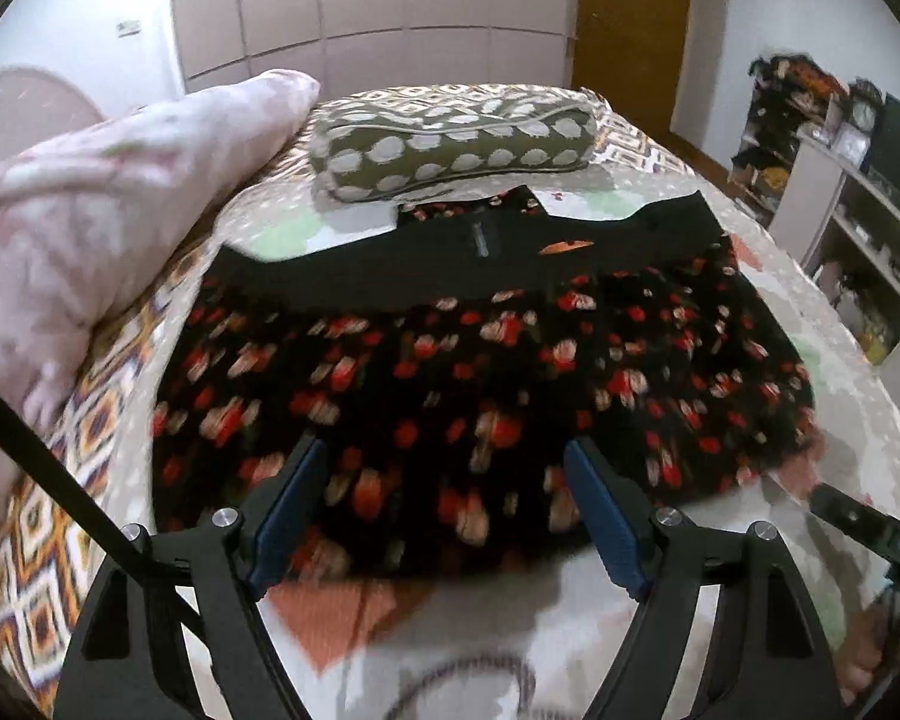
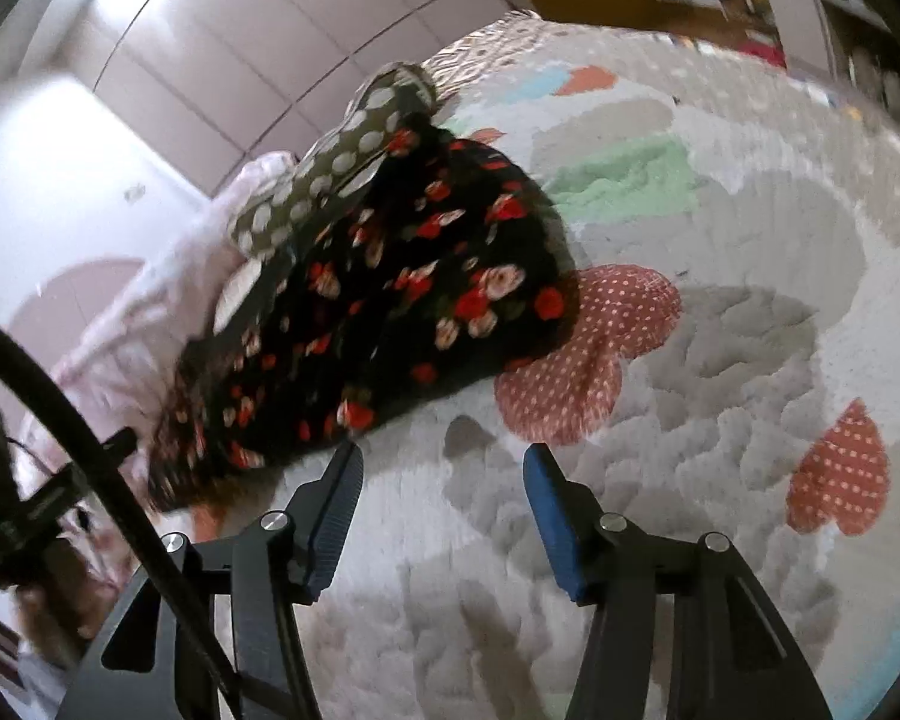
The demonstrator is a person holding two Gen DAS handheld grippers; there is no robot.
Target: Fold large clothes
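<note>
A black garment with red and pink flowers lies spread on the bed, its plain black band along the far side. My left gripper hovers over the garment's near edge, its blue pads wide apart with nothing clamped between them. In the right wrist view the same floral garment lies to the left and ahead. My right gripper stands open above the bare white quilt, just off the garment's near edge, with nothing between its fingers.
An olive bolster pillow with white spots lies beyond the garment. A pink crumpled duvet is heaped at the left. Shelves with clutter stand at the right, beside the bed. Wardrobe doors and a wooden door are behind.
</note>
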